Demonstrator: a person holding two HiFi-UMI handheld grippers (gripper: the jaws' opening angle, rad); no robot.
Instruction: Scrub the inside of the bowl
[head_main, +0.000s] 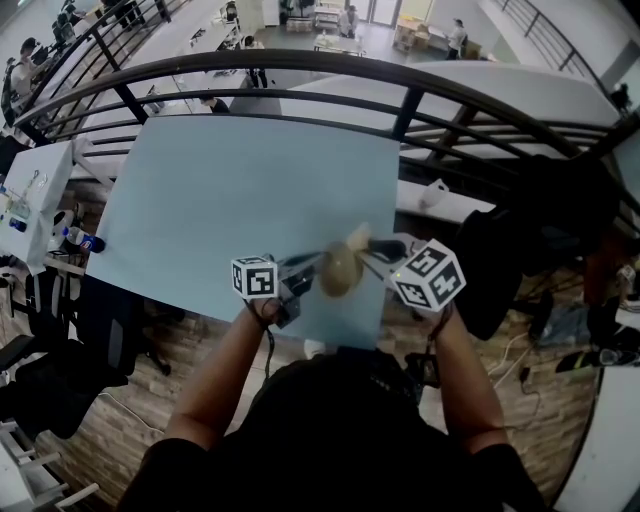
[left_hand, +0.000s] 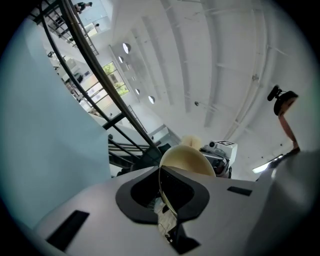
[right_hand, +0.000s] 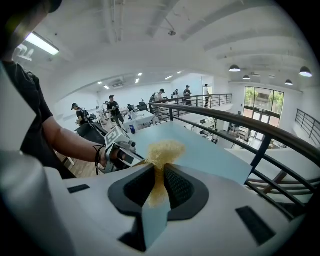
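Note:
A tan bowl is held tipped on its side above the near edge of the light blue table. My left gripper is shut on the bowl's rim. In the left gripper view the thin rim runs between the jaws of my left gripper, with the bowl rising beyond. My right gripper is shut on a fuzzy yellow scrubber that touches the bowl's upper edge. The right gripper view shows the scrubber sticking out past my right gripper, toward the left gripper's marker cube.
A black curved railing runs behind the table, with a lower floor and people beyond it. The table's near edge lies just under both grippers. Bottles stand on a side table at the far left.

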